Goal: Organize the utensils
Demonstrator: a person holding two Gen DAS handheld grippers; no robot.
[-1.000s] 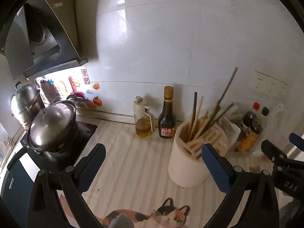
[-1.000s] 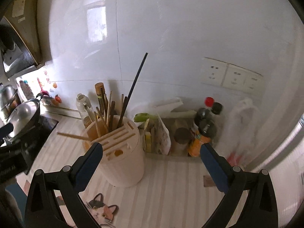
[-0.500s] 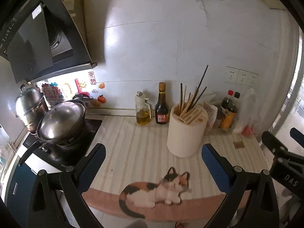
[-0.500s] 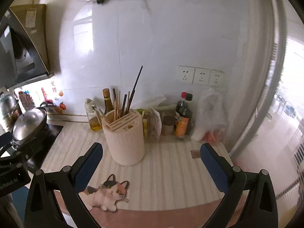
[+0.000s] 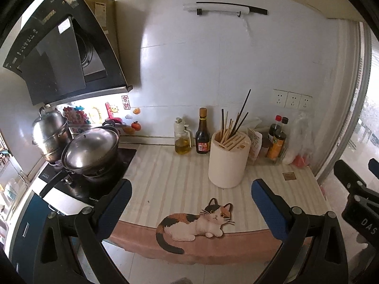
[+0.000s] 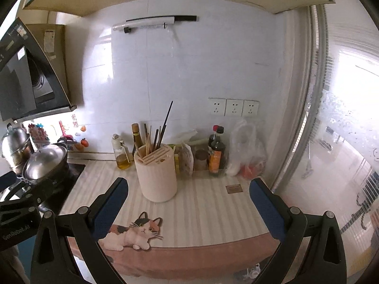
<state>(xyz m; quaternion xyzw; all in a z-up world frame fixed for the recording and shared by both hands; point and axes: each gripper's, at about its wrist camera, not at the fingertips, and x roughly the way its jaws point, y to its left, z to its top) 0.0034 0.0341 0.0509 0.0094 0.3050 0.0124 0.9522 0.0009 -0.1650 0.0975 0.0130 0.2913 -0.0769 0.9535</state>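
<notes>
Both tools drawn back from the utensil holder, nothing carried.

Compared with a second ago, when the utensil holder (image 5: 228,161) filled the near view, it is now seen from well back: the left tool (image 5: 189,203) and right tool (image 6: 188,201) have been withdrawn past the worktop (image 5: 165,177) edge, where the cat-print mat (image 5: 196,222) lies. Both tools are spread wide, with nothing held between the pads. The chopsticks (image 5: 233,124) are stood upright in the holder's open section, one dark stick (image 6: 167,120) leaning taller than the rest. The holder sits toward the back of the worktop, beside the oil bottle (image 5: 182,139) and sauce bottle (image 5: 203,135). The sorting is judged finished or nearly so.
</notes>
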